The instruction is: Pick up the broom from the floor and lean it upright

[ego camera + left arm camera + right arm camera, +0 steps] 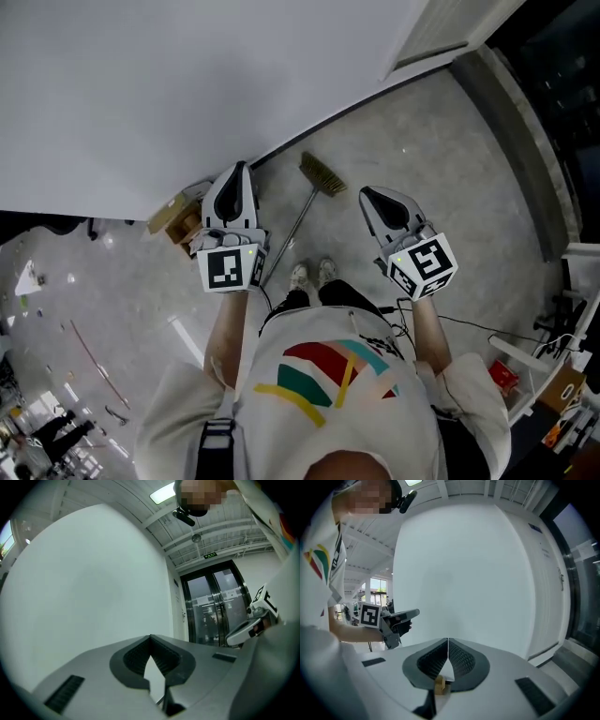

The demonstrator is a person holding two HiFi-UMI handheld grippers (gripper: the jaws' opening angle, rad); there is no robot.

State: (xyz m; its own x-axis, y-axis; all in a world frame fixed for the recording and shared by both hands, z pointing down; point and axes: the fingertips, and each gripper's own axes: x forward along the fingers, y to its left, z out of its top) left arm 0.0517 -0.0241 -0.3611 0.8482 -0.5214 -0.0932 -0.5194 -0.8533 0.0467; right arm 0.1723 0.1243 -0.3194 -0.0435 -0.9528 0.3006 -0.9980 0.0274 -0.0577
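Observation:
The broom lies flat on the grey floor between my two grippers. Its straw head (pixel 323 175) is near the white wall, and its thin handle (pixel 289 236) runs back toward the person's shoes (pixel 312 274). My left gripper (pixel 241 167) is held above the floor to the left of the handle, shut and with nothing in it; its tips meet in the left gripper view (pixel 150 637). My right gripper (pixel 365 192) hovers to the right of the broom head, also shut and holding nothing (pixel 448 640). Neither gripper touches the broom.
A white wall (pixel 187 84) rises just beyond the broom. A cardboard box (pixel 178 217) sits at its foot, left of my left gripper. Dark glass doors (pixel 215 606) stand to the right. A white rack (pixel 562 356) with cables fills the lower right.

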